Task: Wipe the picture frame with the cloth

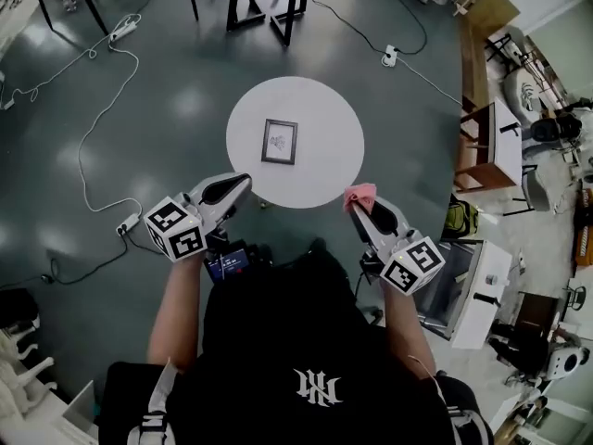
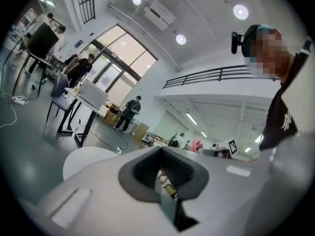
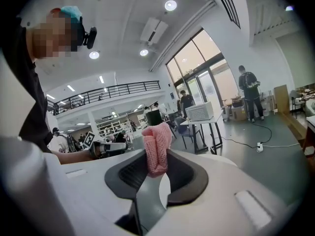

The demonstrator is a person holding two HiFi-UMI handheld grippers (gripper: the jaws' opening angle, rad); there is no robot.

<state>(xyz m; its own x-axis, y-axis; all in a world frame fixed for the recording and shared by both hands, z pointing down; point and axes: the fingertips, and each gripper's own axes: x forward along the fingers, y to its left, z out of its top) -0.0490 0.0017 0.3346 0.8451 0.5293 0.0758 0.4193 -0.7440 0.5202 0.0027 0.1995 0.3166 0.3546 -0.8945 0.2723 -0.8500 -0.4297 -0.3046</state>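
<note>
Round white counter [image 1: 315, 170] at centre carries the frame [image 1: 279, 141]; the right gripper [image 1: 358, 206] pinches the cloth [image 1: 360, 196] in its jaws, the left gripper [image 1: 243, 183] seems closed and empty, so best lower the cloth flat.

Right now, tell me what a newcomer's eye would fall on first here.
A round white table stands alone on the dark floor, with a small dark picture frame lying flat near its centre. At the table's near edge the right gripper is clamped on a pink cloth, while the left gripper is shut and empty.
</note>
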